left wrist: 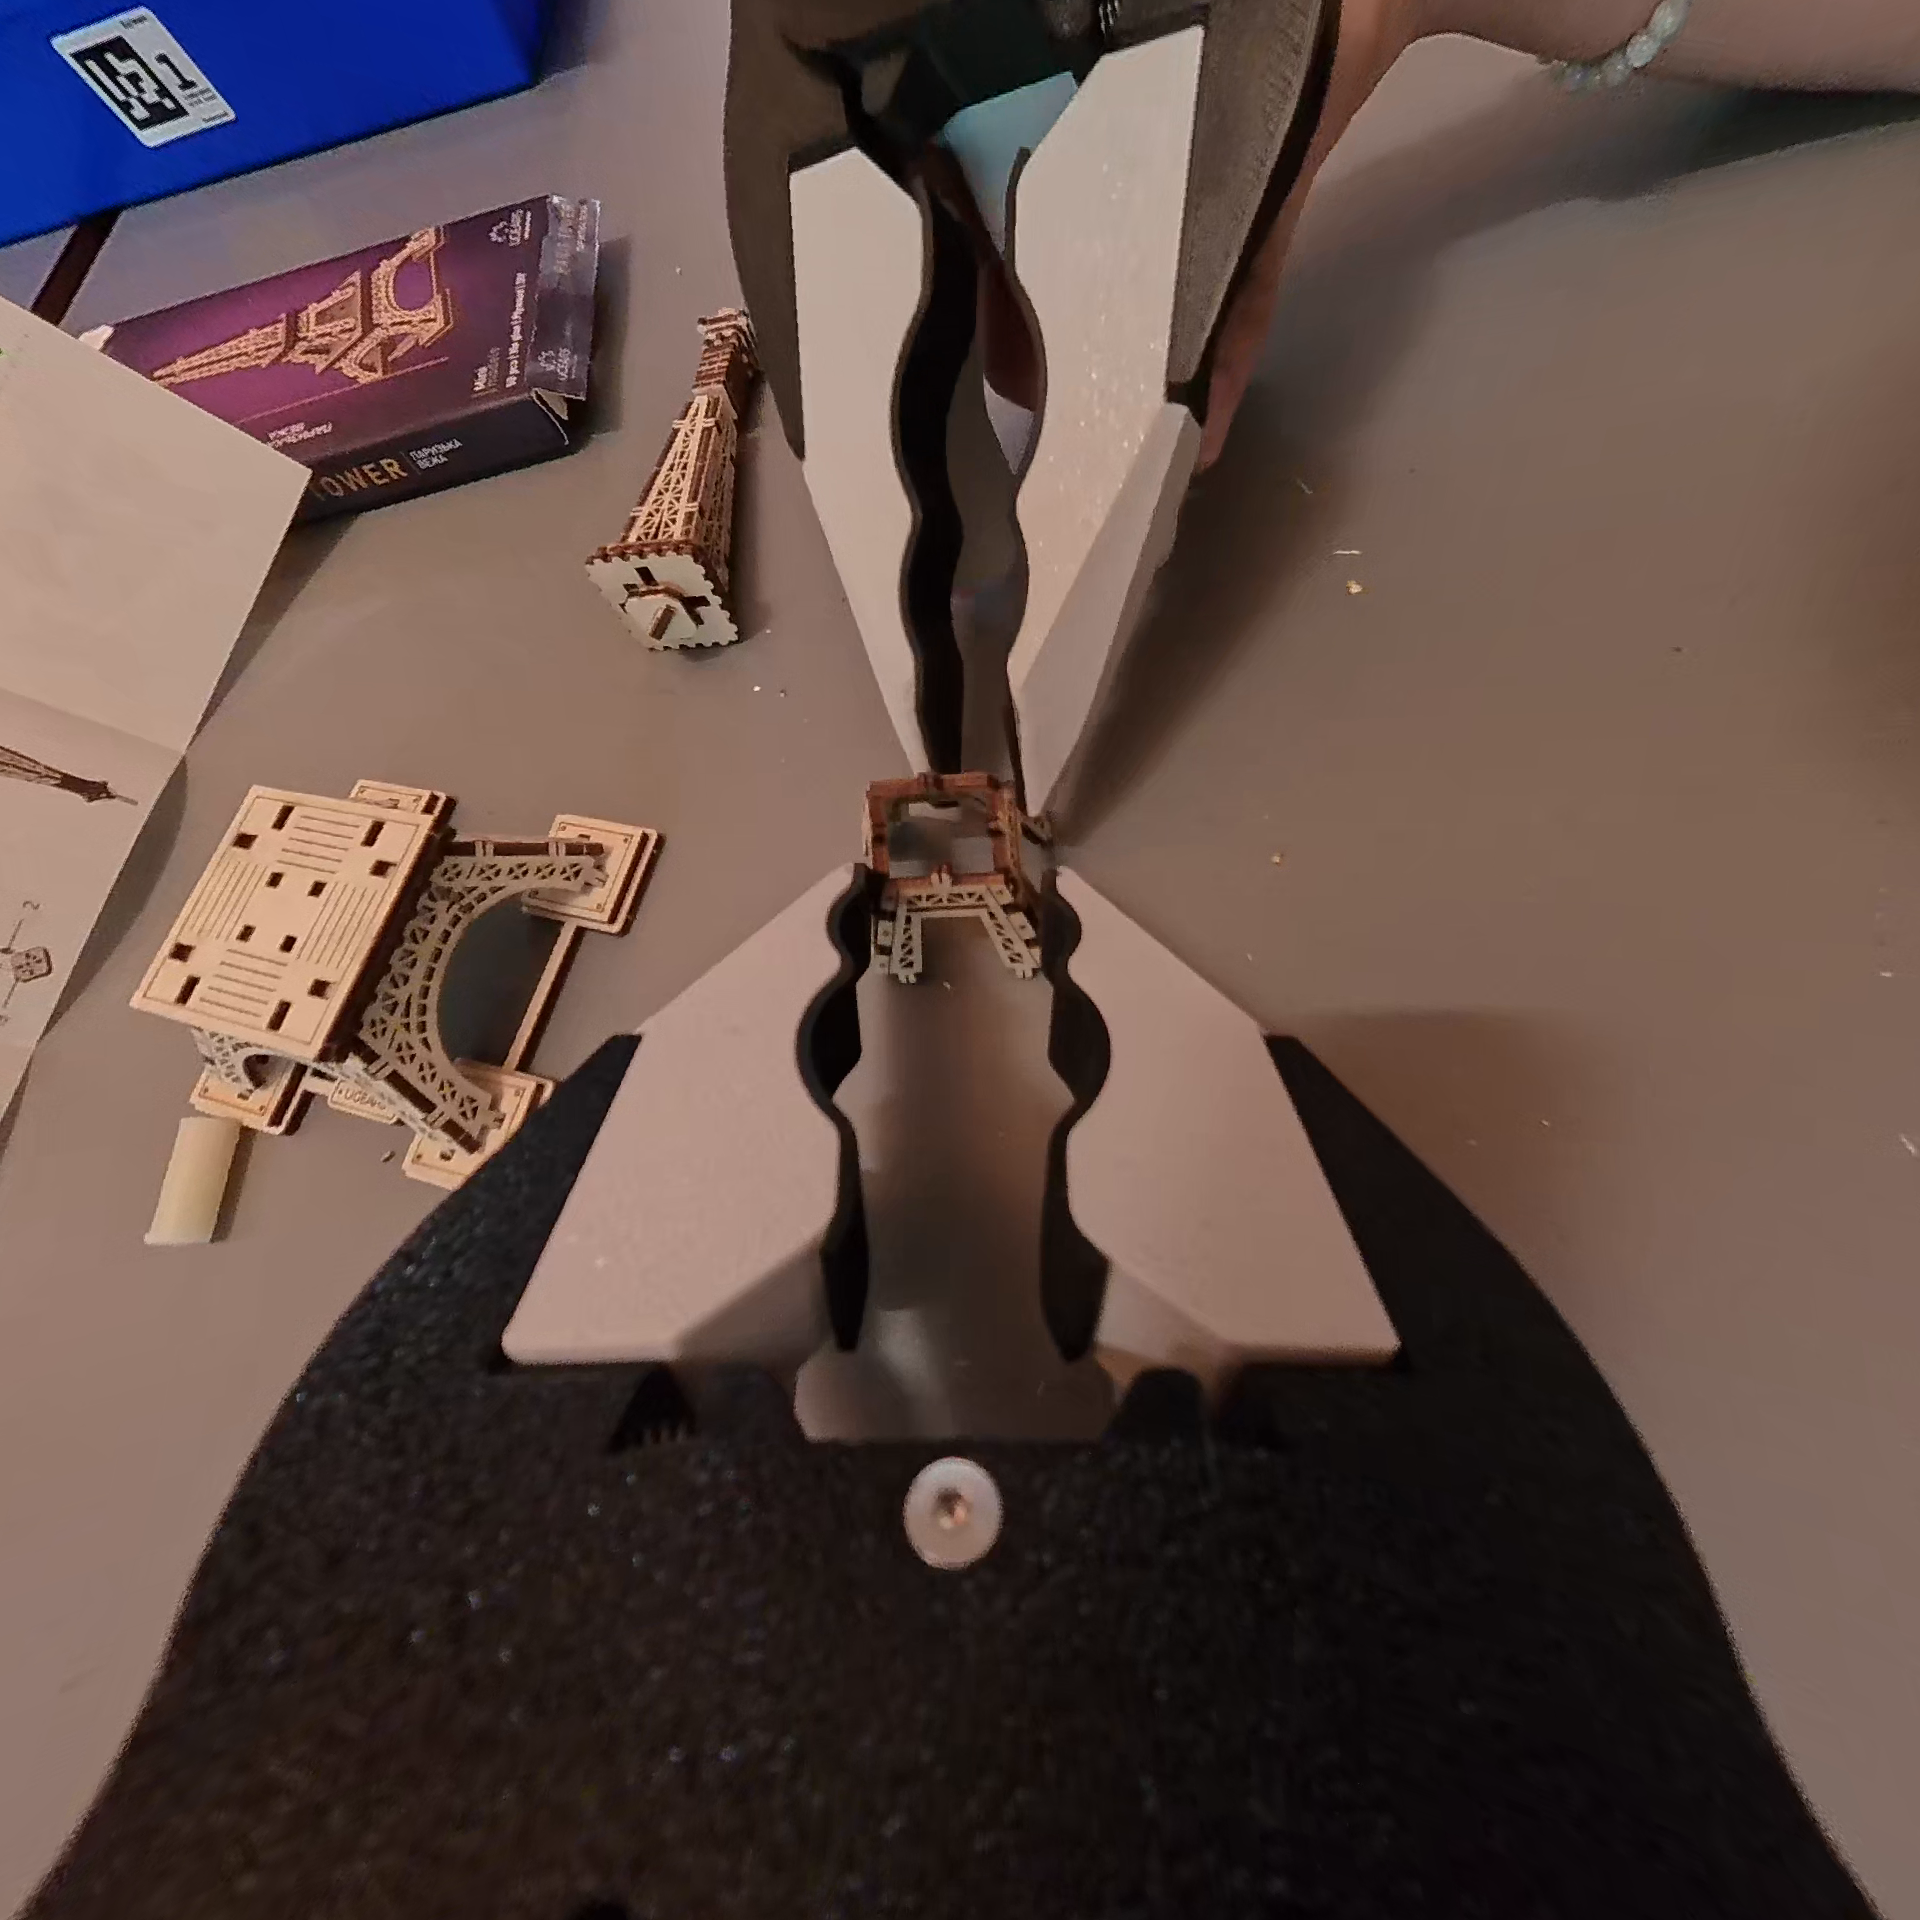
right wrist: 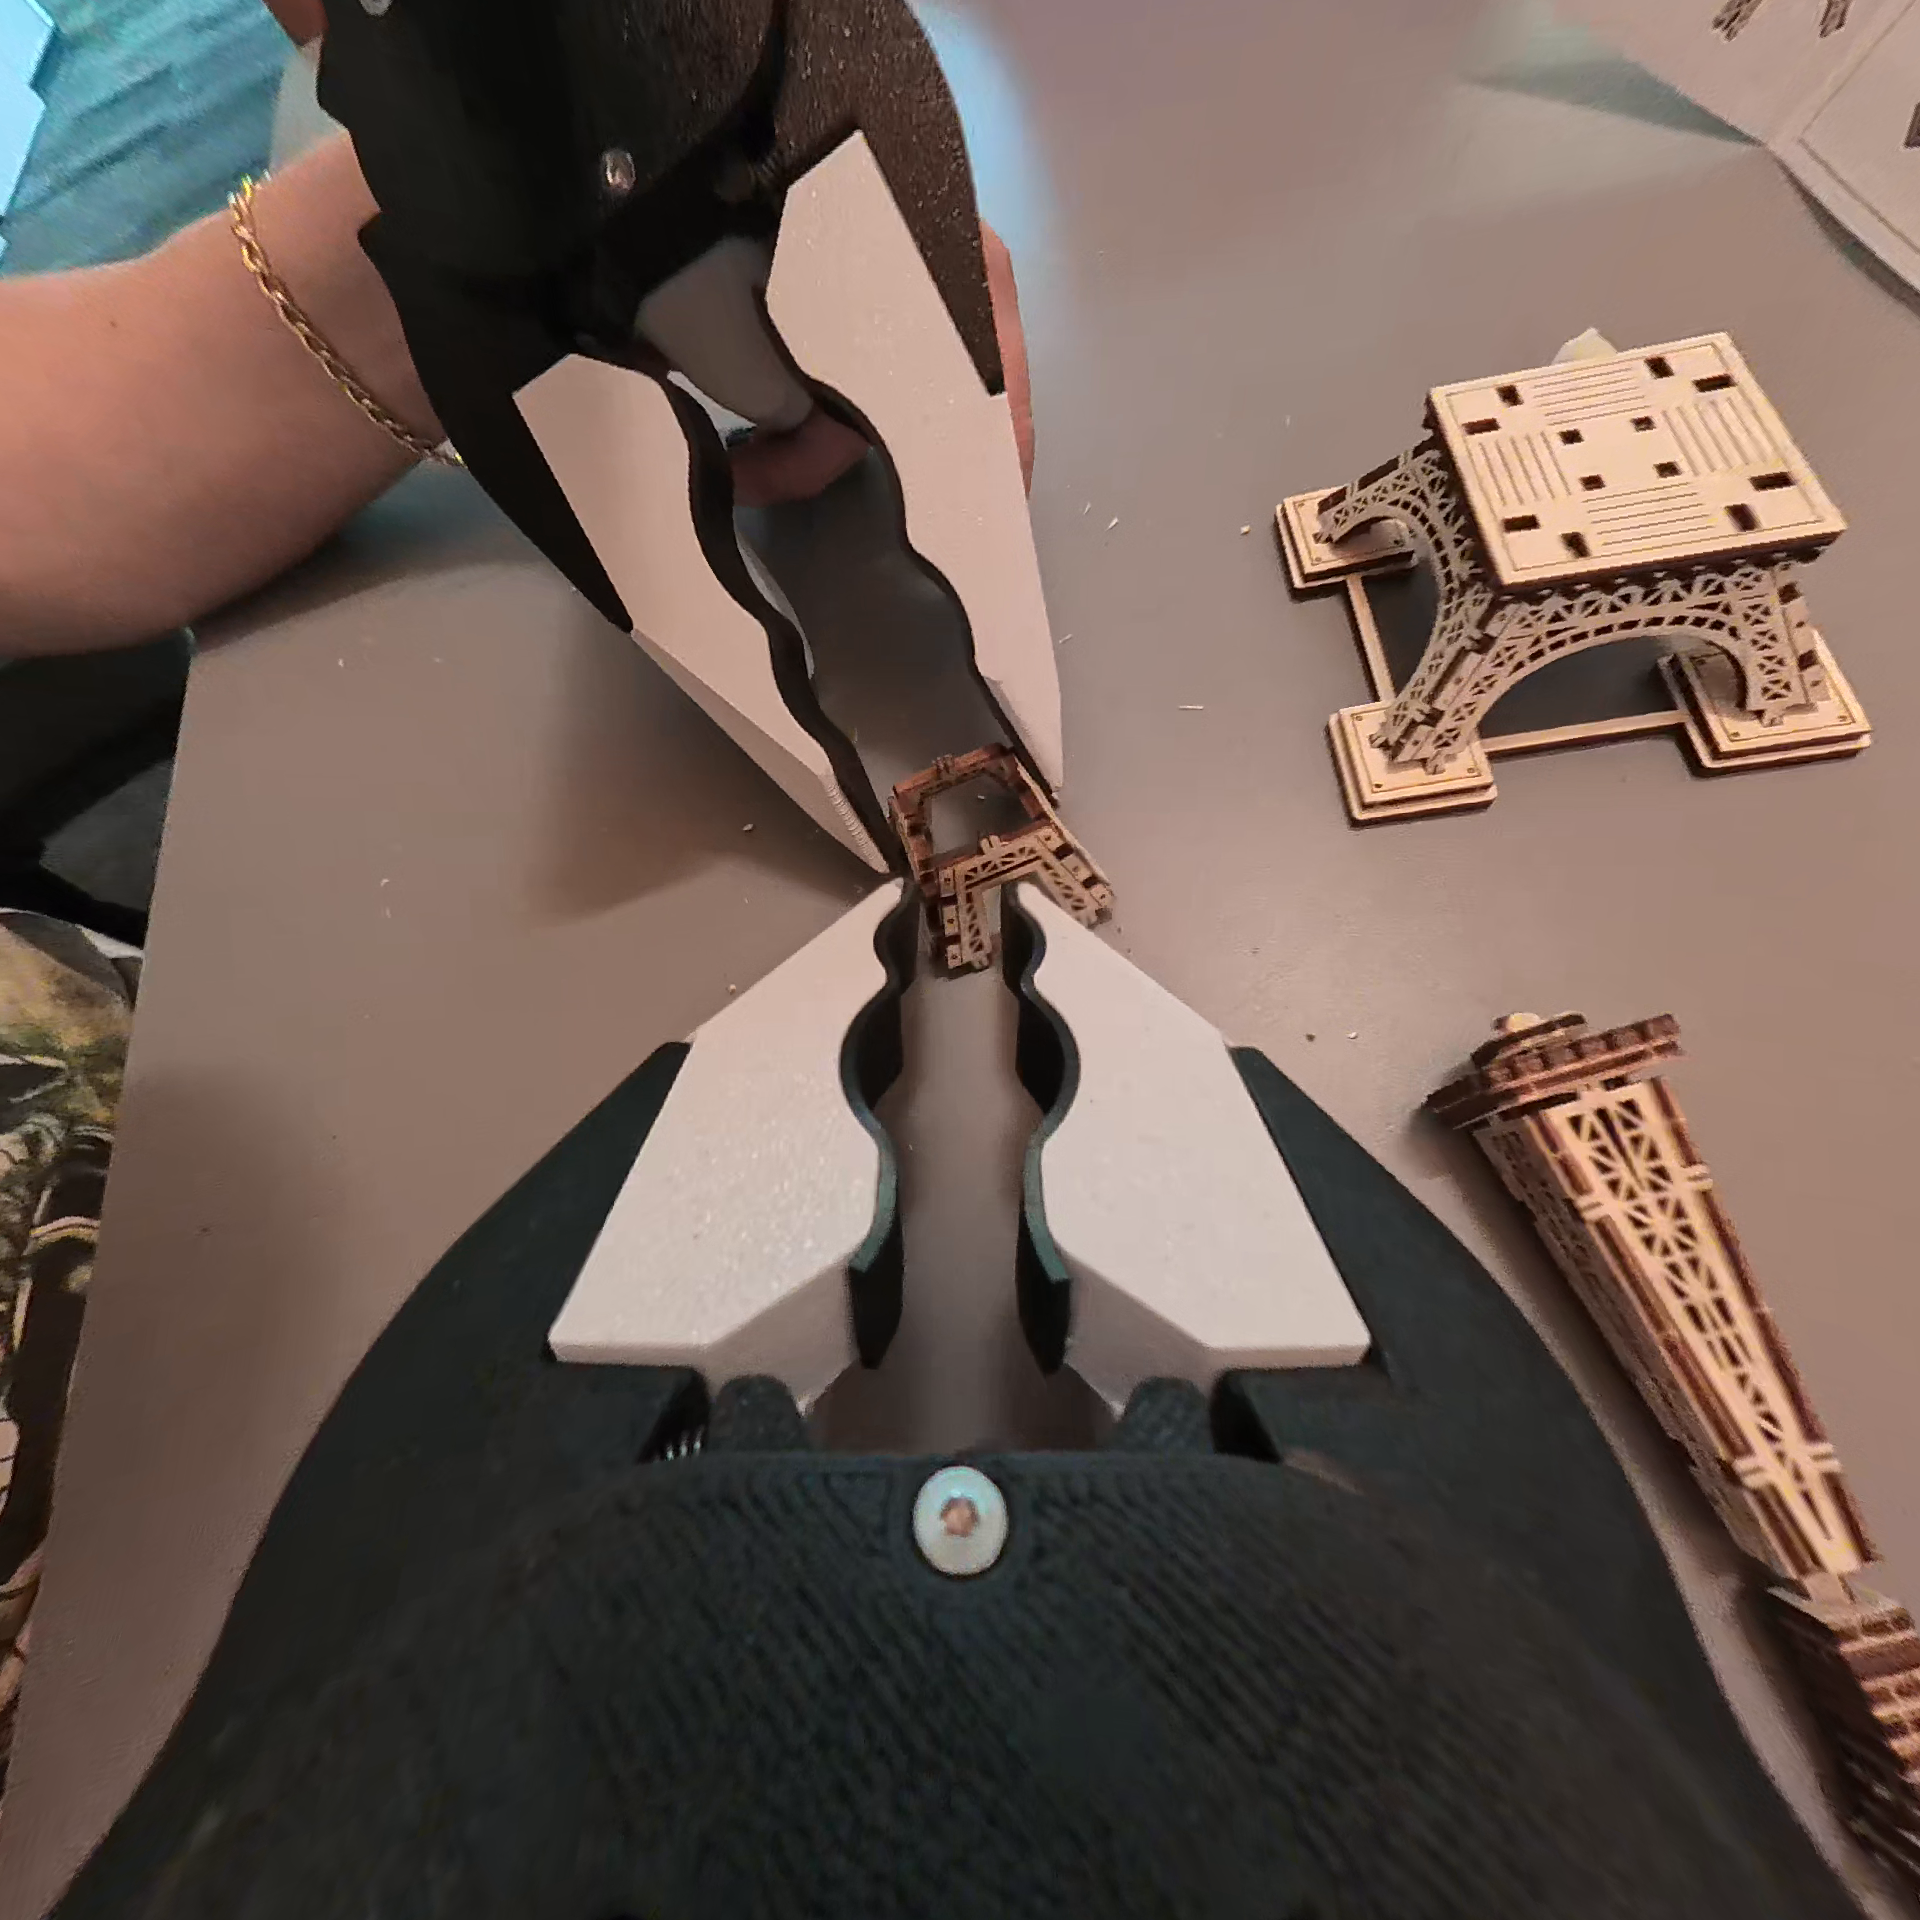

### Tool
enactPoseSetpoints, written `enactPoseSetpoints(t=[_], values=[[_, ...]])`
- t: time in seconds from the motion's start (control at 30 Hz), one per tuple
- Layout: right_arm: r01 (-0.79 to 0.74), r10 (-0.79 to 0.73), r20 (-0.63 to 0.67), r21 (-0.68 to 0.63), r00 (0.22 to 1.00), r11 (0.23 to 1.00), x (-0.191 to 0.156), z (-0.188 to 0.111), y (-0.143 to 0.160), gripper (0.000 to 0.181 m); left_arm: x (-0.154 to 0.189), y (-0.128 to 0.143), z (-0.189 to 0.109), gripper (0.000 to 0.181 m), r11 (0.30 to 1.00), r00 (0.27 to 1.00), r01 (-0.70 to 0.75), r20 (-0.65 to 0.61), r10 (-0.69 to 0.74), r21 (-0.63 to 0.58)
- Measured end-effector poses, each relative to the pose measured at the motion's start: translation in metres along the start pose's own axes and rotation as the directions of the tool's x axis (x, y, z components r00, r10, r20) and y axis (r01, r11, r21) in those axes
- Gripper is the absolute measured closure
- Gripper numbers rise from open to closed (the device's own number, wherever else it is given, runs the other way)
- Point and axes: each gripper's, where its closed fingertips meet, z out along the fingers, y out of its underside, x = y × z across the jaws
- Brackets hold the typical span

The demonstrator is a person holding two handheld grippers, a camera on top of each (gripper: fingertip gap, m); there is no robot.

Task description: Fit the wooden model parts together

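Observation:
A small wooden lattice tower section [left wrist: 951,883] is held between both grippers over the grey table [left wrist: 1455,831]. My left gripper [left wrist: 956,894] is shut on its sides, with the legs pointing back between the fingers. My right gripper [right wrist: 961,904] comes from the opposite side and is shut on one leg of the same section [right wrist: 982,862]. In the right wrist view the left gripper [right wrist: 966,821] reaches in from the top; in the left wrist view the right gripper [left wrist: 977,784] does the same. The tower base [left wrist: 312,956] [right wrist: 1600,561] and the spire [left wrist: 686,509] [right wrist: 1662,1278] lie apart on the table.
A purple box [left wrist: 384,353], a blue box [left wrist: 208,83] and an instruction sheet [left wrist: 104,623] [right wrist: 1849,104] lie at the left. A cream cylinder [left wrist: 197,1174] sits by the base. A person's forearm [right wrist: 156,416] rests near the table edge [right wrist: 166,831]. Left and right tips are no more than a few centimetres apart. The spire [left wrist: 686,509] is about equally far from each gripper, around 10 cm. Look for it in the right wrist view [right wrist: 1579,1183] too.

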Motion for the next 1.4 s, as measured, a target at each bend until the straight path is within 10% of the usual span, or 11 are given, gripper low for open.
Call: enactPoseSetpoints(t=[1.07,1.4], values=[[0.110,-0.111,-0.043,-0.014,0.993,0.994,-0.004,0.005,-0.001,0.173,-0.005,-0.002,-0.004,0.152,1.000,1.000,0.007,0.022,-0.007,0.016],[-0.013,0.034,-0.290,0.076,0.956,0.997,0.024,-0.003,-0.012,0.172,-0.015,-0.033,-0.062,0.167,0.974,0.896,0.115,0.402,-0.187,0.197]])
